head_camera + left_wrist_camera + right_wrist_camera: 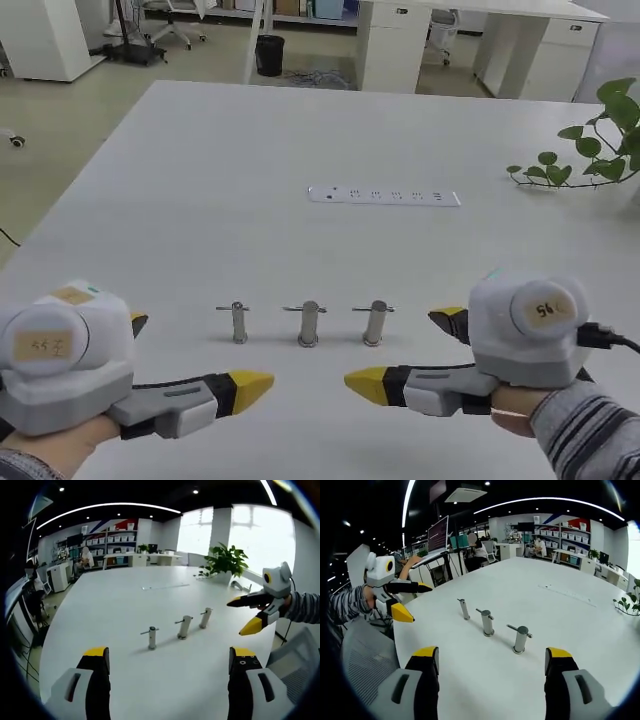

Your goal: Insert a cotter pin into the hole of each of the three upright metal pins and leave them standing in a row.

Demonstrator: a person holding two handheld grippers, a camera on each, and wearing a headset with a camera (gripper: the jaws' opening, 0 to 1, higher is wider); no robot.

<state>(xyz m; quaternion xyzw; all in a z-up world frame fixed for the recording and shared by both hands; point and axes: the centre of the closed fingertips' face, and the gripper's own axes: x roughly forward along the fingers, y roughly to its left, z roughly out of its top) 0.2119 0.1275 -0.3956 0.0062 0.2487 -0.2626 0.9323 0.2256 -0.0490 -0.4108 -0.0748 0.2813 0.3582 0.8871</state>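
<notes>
Three upright metal pins stand in a row on the white table: left pin (239, 322), middle pin (308, 323), right pin (375, 322). A thin cotter pin crosses the top of each. They also show as a row in the left gripper view (184, 627) and the right gripper view (487, 622). My left gripper (195, 352) (170, 660) is open and empty, in front of and left of the row. My right gripper (405, 350) (492, 655) is open and empty, in front of and right of it. Both sit apart from the pins.
A white power strip (384, 196) lies further back on the table. A leafy plant (590, 150) trails at the far right edge. A grey mesh chair back (365, 660) is near the table's front side. Desks and shelves stand beyond the table.
</notes>
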